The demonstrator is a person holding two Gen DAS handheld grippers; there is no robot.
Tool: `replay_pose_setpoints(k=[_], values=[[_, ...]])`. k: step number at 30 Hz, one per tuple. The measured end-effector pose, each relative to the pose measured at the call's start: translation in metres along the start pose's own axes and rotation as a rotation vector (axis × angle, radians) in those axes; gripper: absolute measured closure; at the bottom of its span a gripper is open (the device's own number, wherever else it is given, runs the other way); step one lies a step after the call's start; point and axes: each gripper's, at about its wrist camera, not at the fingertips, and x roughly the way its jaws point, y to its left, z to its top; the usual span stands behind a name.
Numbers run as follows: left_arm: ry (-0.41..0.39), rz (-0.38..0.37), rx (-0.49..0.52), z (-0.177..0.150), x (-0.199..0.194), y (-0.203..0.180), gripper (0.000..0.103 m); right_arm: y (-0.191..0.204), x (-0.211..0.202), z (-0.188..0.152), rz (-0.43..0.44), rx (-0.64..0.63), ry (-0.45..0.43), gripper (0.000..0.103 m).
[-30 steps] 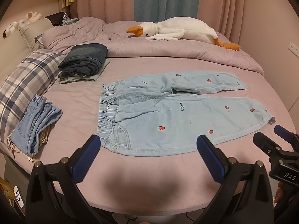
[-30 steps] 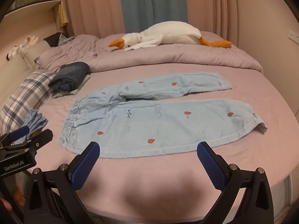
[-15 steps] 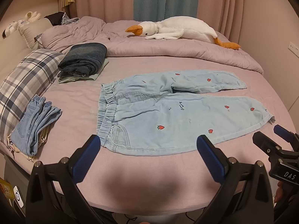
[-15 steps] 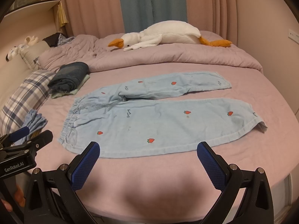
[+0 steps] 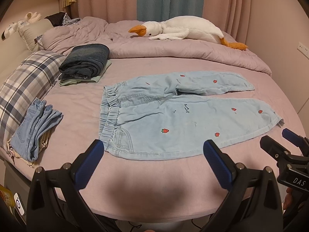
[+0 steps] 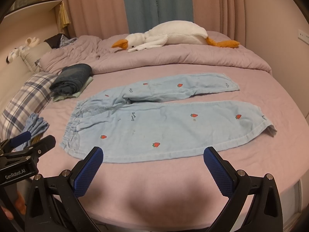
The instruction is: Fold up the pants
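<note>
A round bed in a pink sheet [image 5: 154,176] is covered by light-blue strawberry-print pants [image 5: 181,114], folded dark jeans [image 5: 85,61], a plaid pillow [image 5: 25,85] and a rumpled lilac quilt [image 5: 173,50].

Counted on the bed: one pair of light-blue strawberry pants [image 5: 183,119] spread at the frame's centre, one goose plush [image 5: 185,30] at upper centre, one plaid pillow [image 5: 25,85] at left, two folded clothing stacks [image 5: 85,63] [image 5: 33,127] at left, and two grippers [image 5: 152,164] [image 6: 154,166] along the lower edge.
</note>
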Motion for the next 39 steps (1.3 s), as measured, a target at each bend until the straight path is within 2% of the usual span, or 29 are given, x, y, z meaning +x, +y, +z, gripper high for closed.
replay_pose_setpoints(k=[6,10,13,16,19,25,29,31,32,33,34,35,36,37,39], values=[[0.014,-0.012,-0.009,-0.002,0.005,0.003,0.000,-0.002,0.007,-0.003,-0.013,-0.005,0.020,0.000],[0.055,-0.064,-0.055,-0.006,0.026,0.013,0.000,0.002,0.008,-0.006,0.003,0.017,0.054,0.000],[0.123,-0.093,-0.121,-0.014,0.055,0.032,0.000,0.005,0.020,-0.011,0.006,0.029,0.110,0.000],[0.159,-0.173,-0.253,-0.027,0.080,0.060,0.000,0.014,0.031,-0.019,0.013,0.016,0.156,0.000],[0.165,-0.238,-0.393,-0.041,0.102,0.084,0.000,0.032,0.048,-0.031,0.009,-0.121,0.146,0.000],[0.190,-0.360,-0.552,-0.056,0.134,0.097,0.004,0.072,0.091,-0.067,-0.020,-0.512,0.077,0.000],[0.150,-0.355,-0.596,-0.050,0.145,0.106,0.014,0.093,0.110,-0.091,0.009,-0.771,-0.015,0.015],[0.127,-0.361,-0.621,-0.046,0.150,0.110,0.015,0.097,0.117,-0.093,0.010,-0.843,-0.067,0.017],[0.117,-0.354,-0.634,-0.043,0.152,0.112,0.021,0.100,0.119,-0.092,0.022,-0.847,-0.078,0.017],[0.119,-0.339,-0.647,-0.041,0.155,0.114,0.035,0.099,0.122,-0.088,0.028,-0.848,-0.077,0.028],[0.133,-0.329,-0.653,-0.039,0.159,0.117,0.043,0.097,0.125,-0.083,0.033,-0.851,-0.079,0.041],[0.148,-0.328,-0.663,-0.039,0.163,0.121,0.061,0.097,0.131,-0.080,0.038,-0.858,-0.060,0.067],[0.155,-0.332,-0.677,-0.040,0.165,0.127,0.076,0.095,0.136,-0.078,0.037,-0.868,-0.035,0.082],[0.158,-0.349,-0.695,-0.041,0.166,0.132,0.075,0.099,0.138,-0.082,0.037,-0.881,-0.039,0.085],[0.146,-0.381,-0.714,-0.048,0.160,0.144,0.080,0.106,0.141,-0.085,0.023,-0.928,-0.046,0.090]])
